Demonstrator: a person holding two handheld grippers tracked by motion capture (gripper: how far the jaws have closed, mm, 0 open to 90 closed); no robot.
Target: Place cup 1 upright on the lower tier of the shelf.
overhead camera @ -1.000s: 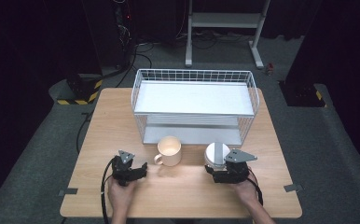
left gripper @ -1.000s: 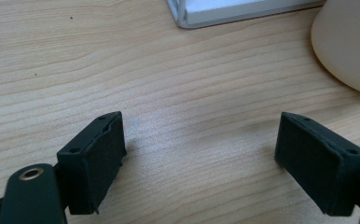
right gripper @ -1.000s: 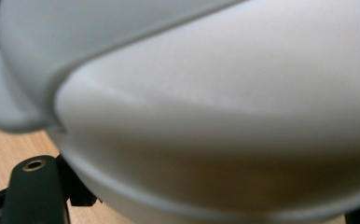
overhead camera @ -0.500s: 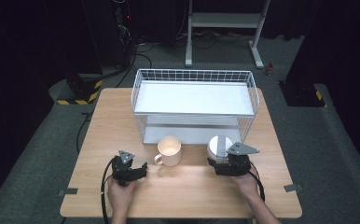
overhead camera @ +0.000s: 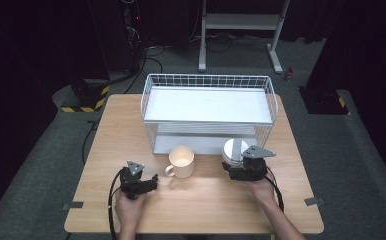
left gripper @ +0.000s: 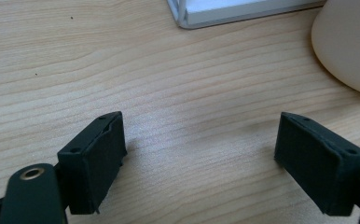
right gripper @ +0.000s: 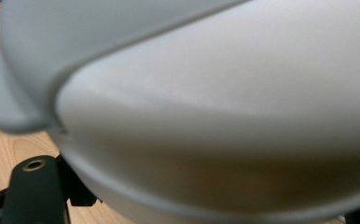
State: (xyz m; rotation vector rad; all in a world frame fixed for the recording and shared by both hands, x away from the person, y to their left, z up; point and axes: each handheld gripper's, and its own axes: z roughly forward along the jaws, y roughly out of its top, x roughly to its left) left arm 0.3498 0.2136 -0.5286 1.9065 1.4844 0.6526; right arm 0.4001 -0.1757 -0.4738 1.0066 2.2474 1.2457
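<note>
The left gripper (overhead camera: 153, 178) rests near on the table (overhead camera: 106, 130), jaws spread and empty. Right of it stands a mug (overhead camera: 182, 161). The right gripper (overhead camera: 229, 168) meets a white cup (overhead camera: 233, 149); its grip cannot be told. Beyond sits a wire rack (overhead camera: 208, 111).

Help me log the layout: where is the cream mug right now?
In the high view the cream mug stands on the table near centre front, just before the wire rack, between the left claw and grey cup.
</note>
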